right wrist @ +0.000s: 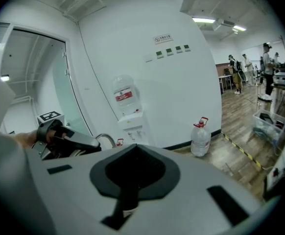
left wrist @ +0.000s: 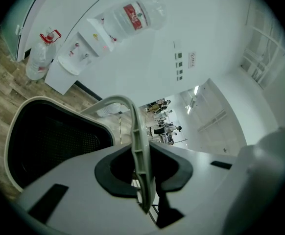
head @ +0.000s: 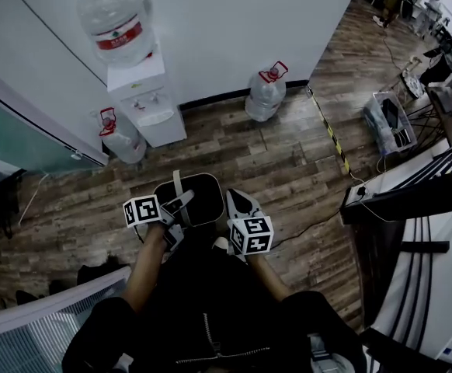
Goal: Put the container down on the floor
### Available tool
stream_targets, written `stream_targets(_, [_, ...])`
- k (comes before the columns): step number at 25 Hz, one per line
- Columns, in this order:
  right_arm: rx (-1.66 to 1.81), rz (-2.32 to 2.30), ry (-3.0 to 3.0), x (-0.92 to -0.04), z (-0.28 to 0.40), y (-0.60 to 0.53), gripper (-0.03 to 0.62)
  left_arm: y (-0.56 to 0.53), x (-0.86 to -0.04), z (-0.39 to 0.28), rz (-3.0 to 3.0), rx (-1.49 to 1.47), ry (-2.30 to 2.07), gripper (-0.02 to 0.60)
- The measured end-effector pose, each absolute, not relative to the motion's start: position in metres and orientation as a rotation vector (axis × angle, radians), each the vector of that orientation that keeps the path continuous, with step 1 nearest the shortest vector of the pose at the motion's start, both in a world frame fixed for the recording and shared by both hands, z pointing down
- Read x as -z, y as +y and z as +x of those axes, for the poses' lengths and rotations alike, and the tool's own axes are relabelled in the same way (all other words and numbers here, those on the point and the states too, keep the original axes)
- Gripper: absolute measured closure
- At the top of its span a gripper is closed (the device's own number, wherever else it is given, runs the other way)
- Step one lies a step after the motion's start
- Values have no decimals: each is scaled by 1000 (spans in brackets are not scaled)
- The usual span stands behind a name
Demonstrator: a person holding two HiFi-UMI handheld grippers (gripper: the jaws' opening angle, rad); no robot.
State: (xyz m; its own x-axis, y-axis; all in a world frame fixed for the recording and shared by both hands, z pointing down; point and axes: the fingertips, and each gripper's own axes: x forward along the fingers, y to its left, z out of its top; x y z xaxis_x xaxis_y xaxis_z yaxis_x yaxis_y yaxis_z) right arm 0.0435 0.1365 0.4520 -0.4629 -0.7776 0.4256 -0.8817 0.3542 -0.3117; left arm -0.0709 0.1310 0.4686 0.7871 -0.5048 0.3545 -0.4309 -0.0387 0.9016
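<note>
A black container with a pale rim hangs above the wooden floor, just in front of my legs. My left gripper is shut on its pale curved handle. In the left gripper view the handle runs between the closed jaws of the left gripper, and the container's black inside shows at the left. My right gripper is beside the container's right rim. In the right gripper view the right gripper is shut with nothing seen between its jaws, and the left gripper shows at the left.
A white water dispenser with a bottle on top stands against the wall ahead. Water bottles stand on the floor on either side of it. Striped floor tape, a plastic box and desks lie to the right.
</note>
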Motion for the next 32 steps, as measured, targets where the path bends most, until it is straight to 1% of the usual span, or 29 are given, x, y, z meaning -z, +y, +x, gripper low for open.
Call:
stream_targets(10, [-765, 1507, -2361, -459, 48, 93, 583, 77, -470, -66, 1664, 60, -717, 511])
stream_targets(32, [-721, 1498, -2323, -452, 4, -43, 583, -49, -485, -103, 1627, 60, -683, 512])
